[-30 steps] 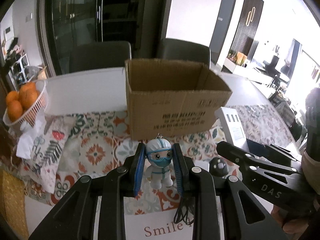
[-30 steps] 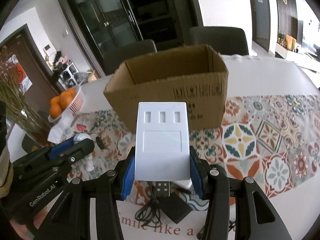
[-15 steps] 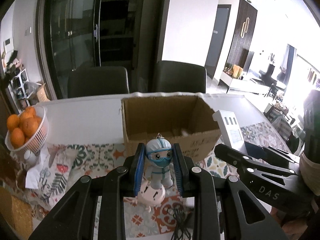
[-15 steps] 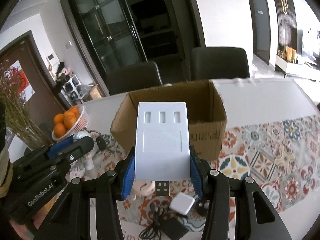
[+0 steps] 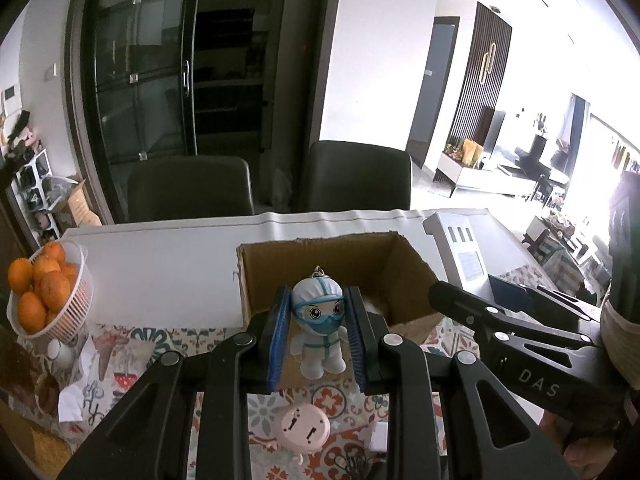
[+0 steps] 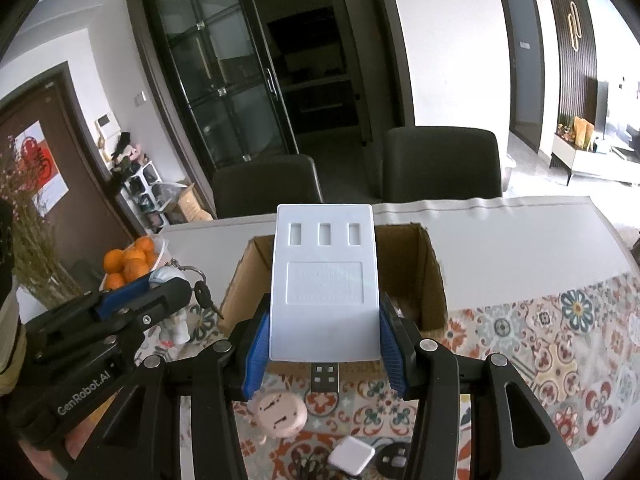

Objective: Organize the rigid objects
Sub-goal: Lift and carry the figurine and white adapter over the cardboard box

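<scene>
With the left tongs [image 5: 319,334] clamped on a masked doll keychain [image 5: 319,327] and the right tongs [image 6: 323,347] on a white USB hub [image 6: 324,284], both hang just before the open cardboard box [image 6: 434,276], likely for dropping in.

wrist views, tilted down, sharing cardboard box [image 5: 336,272]

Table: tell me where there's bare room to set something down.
Free: the plain white table right of the cardboard box, and between box and orange basket. Crowded: the patterned cloth below the grippers, with a pink plug and chargers.
</scene>
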`<state>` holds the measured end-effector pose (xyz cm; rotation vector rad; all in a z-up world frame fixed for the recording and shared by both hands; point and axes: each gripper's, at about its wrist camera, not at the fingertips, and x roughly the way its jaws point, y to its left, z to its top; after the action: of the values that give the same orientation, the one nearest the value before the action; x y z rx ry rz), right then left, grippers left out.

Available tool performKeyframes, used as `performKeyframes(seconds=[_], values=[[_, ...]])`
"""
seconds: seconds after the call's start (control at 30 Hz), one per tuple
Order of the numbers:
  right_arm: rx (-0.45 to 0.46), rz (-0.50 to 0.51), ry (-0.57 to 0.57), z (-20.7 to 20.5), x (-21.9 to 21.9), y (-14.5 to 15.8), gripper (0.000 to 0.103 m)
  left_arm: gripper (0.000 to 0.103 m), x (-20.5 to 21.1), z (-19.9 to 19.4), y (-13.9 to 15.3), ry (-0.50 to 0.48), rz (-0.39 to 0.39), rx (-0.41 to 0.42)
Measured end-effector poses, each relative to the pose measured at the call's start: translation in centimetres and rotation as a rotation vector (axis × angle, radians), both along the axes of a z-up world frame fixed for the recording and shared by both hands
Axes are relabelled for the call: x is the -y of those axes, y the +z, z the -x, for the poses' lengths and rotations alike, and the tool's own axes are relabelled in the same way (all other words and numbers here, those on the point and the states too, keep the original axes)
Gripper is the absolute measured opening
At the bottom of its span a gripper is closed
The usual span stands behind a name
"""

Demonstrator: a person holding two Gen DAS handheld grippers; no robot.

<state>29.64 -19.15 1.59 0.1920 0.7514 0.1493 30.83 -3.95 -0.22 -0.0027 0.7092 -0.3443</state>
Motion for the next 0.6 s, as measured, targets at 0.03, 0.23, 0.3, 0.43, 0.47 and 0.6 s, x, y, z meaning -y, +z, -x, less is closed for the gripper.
performKeyframes(seconds=[0.03,0.23,0.3,0.43,0.47,0.6], values=[[-0.005,0.000,0.000,-0.4,0.0,0.0,0.049,0.027,0.1,-0.4,0.1,0.000,-0.001,-0.005],[-0.043,0.004,-0.001,-2.7,0.4,-0.1,0.049,0.027,0.7,-3.1,0.2,-0.003,-0.011,-0.032],[-0.056,0.008,0.000,-3.5,0.6,-0.3,0.049,0.027,1.0,-4.1,0.0,-0.006,-0.012,-0.051],[-0.103,0.012,0.002,-5.4,1.0,-1.0,0.049,0.027,1.6,-6.0,-0.7,-0.011,-0.013,-0.089],[-0.112,0.013,0.003,-5.8,1.1,-1.2,0.049,0.027,1.8,-6.6,-0.9,-0.011,-0.016,-0.098],[-0.157,0.020,0.008,-7.3,1.6,-2.2,0.049,0.027,2.4,-8.4,-1.9,-0.015,-0.027,-0.134]])
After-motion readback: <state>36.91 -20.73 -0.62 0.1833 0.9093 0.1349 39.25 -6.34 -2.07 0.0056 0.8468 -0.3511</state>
